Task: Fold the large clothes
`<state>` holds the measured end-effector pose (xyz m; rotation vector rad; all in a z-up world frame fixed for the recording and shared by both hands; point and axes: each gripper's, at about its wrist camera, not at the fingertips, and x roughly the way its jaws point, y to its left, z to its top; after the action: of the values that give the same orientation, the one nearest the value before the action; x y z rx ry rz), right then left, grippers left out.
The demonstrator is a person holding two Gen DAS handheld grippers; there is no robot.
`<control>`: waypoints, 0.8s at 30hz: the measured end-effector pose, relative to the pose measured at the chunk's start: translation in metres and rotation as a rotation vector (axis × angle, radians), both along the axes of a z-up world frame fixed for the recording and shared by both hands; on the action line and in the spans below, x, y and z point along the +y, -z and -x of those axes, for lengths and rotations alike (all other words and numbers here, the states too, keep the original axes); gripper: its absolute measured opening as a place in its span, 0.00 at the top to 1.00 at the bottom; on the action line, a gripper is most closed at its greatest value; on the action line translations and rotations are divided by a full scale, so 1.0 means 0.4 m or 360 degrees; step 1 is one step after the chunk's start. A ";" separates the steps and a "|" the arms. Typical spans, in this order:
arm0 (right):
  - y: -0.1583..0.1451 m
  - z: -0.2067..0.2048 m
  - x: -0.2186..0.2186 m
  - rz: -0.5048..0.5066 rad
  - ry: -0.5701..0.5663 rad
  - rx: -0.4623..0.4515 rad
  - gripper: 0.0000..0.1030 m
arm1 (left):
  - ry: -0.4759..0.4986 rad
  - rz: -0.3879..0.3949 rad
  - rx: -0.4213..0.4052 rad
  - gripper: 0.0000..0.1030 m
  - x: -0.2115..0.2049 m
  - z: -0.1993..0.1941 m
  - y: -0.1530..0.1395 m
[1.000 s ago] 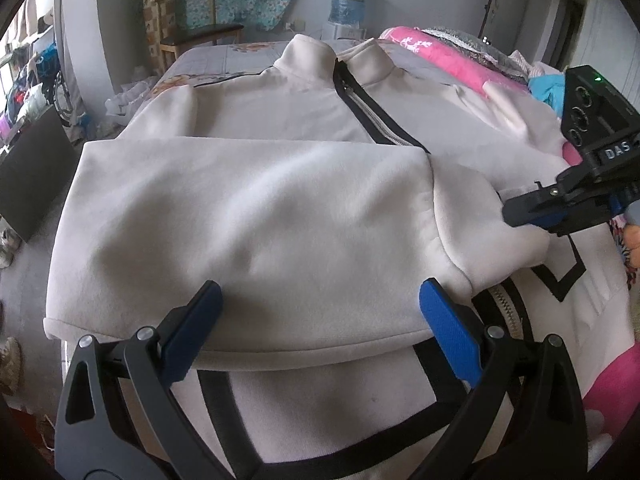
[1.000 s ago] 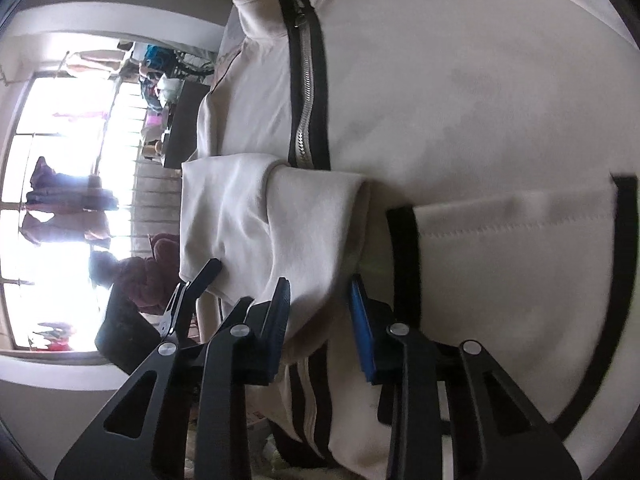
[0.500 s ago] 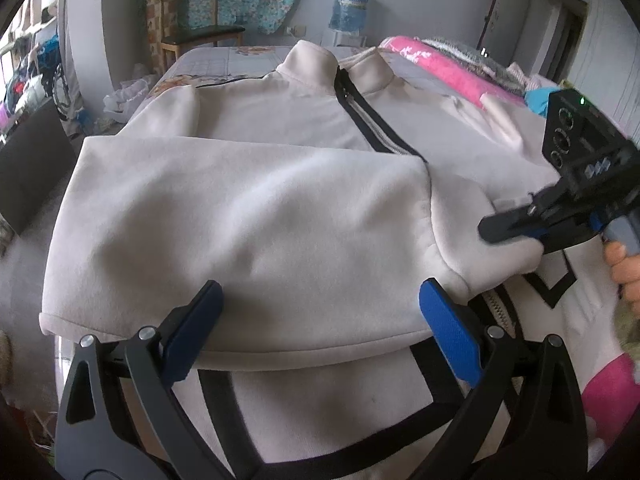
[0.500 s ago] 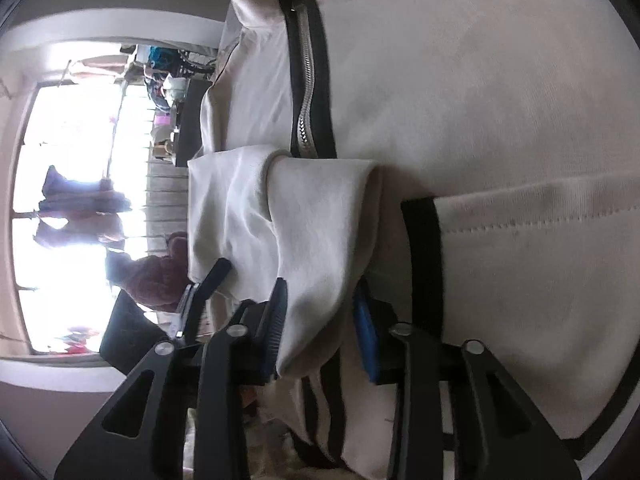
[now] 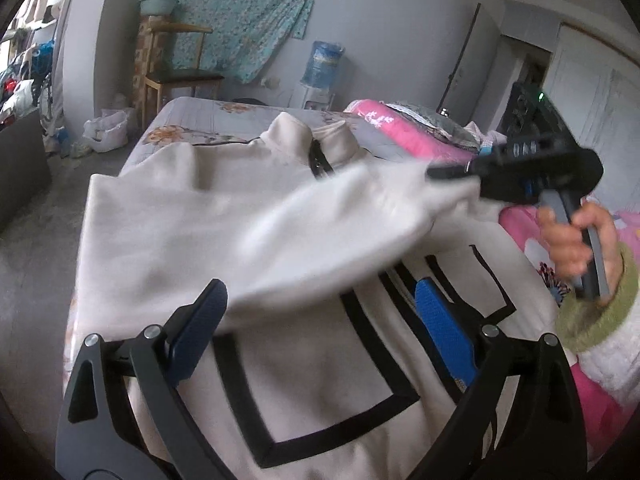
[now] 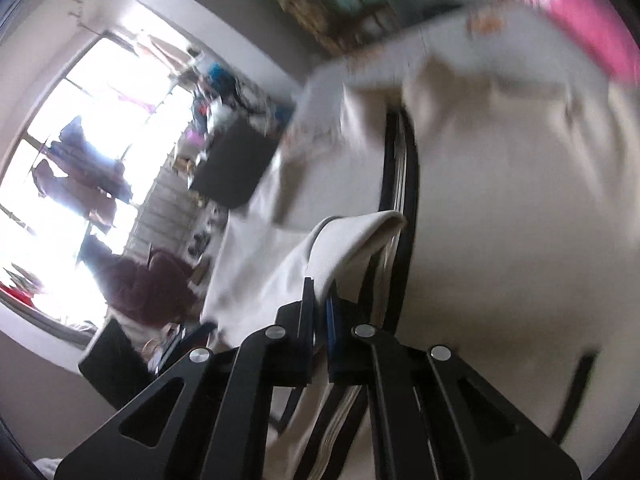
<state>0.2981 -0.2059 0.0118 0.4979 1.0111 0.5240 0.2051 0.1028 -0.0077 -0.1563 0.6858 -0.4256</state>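
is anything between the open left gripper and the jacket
Nothing visible. The left gripper hangs open just above the jacket, while the right gripper lifts the sleeve clear.

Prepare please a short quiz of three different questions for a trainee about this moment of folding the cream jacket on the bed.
1. True or false: the left gripper is clamped on the sleeve.
2. Multiple choice: what does the right gripper hold? A) the pink blanket B) the sleeve's cuff end C) nothing
3. Short answer: what colour is the trim along the zipper of the jacket?

Key:
1. False; its fingers stand wide apart with no cloth between them.
2. B; its fingers are shut on the cream cloth, which is lifted above the jacket body.
3. Black.
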 end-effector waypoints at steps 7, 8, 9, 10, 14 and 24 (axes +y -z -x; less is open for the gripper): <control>-0.085 -0.050 -0.165 0.0100 0.0295 -0.0210 0.95 | -0.0168 -0.0128 0.0142 0.11 0.039 -0.047 0.028; -0.077 -0.053 -0.190 0.0109 0.0329 -0.0191 0.95 | -0.0189 -0.0124 0.0172 0.11 0.048 -0.054 0.035; -0.056 -0.057 -0.214 0.0121 0.0360 -0.0147 0.95 | -0.0208 -0.0122 0.0200 0.11 0.056 -0.063 0.040; -0.041 -0.059 -0.224 0.0132 0.0373 -0.0109 0.95 | -0.0234 -0.0128 0.0240 0.11 0.063 -0.074 0.047; 0.040 -0.066 -0.261 0.0144 0.0402 0.0016 0.95 | -0.0279 -0.0103 0.0329 0.11 0.080 -0.098 0.063; 0.042 -0.099 -0.297 0.0170 0.0346 0.0063 0.95 | -0.0302 -0.0138 0.0341 0.11 0.075 -0.100 0.080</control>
<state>0.3377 -0.3247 -0.0049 0.5172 1.0032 0.2657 0.2450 0.1329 -0.0398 -0.1847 0.8899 -0.1976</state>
